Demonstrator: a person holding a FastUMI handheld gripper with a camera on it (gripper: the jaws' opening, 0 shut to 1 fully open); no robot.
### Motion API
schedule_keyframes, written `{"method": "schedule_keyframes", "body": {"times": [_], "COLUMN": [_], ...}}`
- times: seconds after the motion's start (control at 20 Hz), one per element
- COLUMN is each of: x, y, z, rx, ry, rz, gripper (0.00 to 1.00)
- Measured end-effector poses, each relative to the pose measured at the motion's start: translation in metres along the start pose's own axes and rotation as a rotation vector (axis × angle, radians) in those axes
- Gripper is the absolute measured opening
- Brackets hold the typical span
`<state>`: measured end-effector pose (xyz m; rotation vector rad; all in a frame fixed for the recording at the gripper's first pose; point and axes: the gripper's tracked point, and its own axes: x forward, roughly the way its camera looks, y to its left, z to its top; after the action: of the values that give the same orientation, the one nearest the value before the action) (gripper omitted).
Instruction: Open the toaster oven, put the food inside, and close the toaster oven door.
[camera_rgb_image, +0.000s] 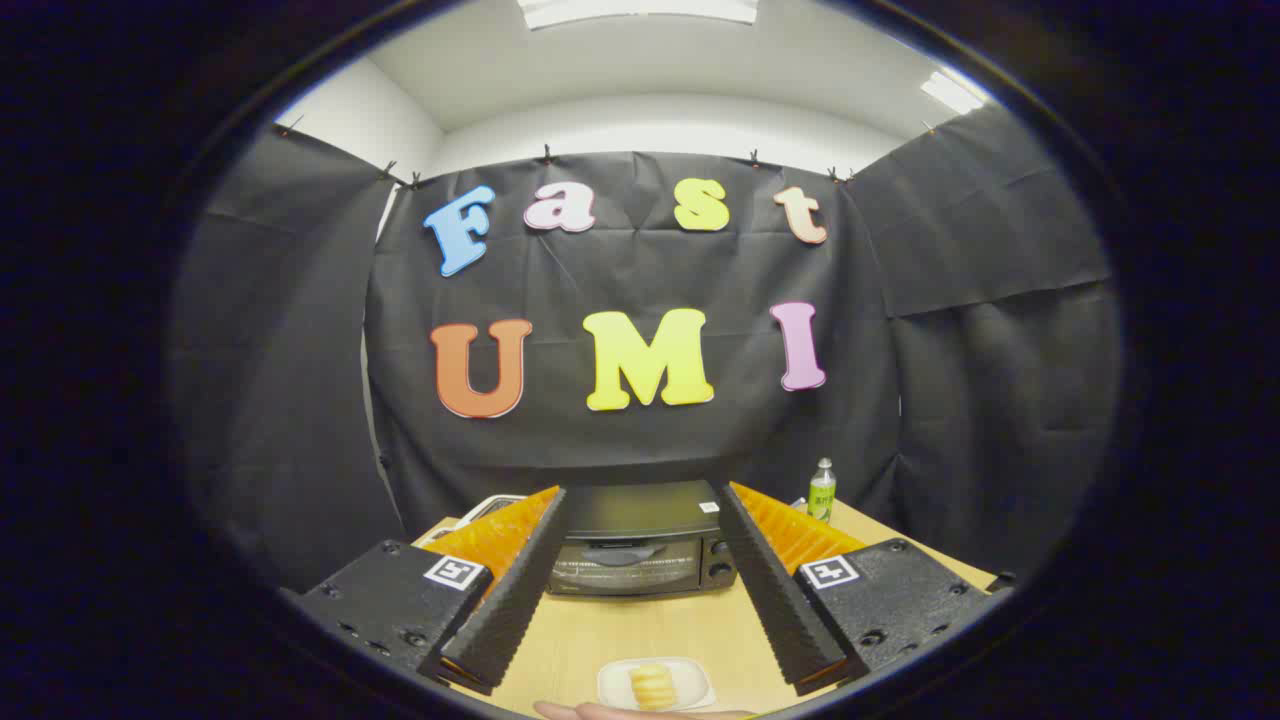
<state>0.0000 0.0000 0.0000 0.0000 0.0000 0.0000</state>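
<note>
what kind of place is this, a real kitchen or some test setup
Most likely a staged recording booth, not a kitchen. Black cloth hangs as walls around a wooden table holding a toaster oven, its door shut, food on a plate and a bottle. The gripper is open.

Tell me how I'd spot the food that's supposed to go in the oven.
Start at the black toaster oven standing on the wooden table beyond the open gripper, its door shut. Come back toward the camera, between the two fingers, to a small white plate. The food is the pale yellow ridged piece lying on that plate, unlike the green-labelled bottle standing behind the oven.
</note>
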Motion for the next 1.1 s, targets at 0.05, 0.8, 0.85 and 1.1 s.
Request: {"method": "schedule_keyframes", "body": {"times": [0.05, 0.8, 0.85, 1.1], "x": [0.000, 0.000, 0.003, 0.047], "y": [-0.001, 0.035, 0.036, 0.039], "z": [0.000, -0.001, -0.004, -0.034], "rx": [-0.005, 0.001, 0.020, -0.002], "ry": [-0.001, -0.032, -0.029, 0.026], "rz": [-0.004, 0.103, 0.109, 0.103], "gripper": [0.99, 1.00, 1.00, 0.99]}}
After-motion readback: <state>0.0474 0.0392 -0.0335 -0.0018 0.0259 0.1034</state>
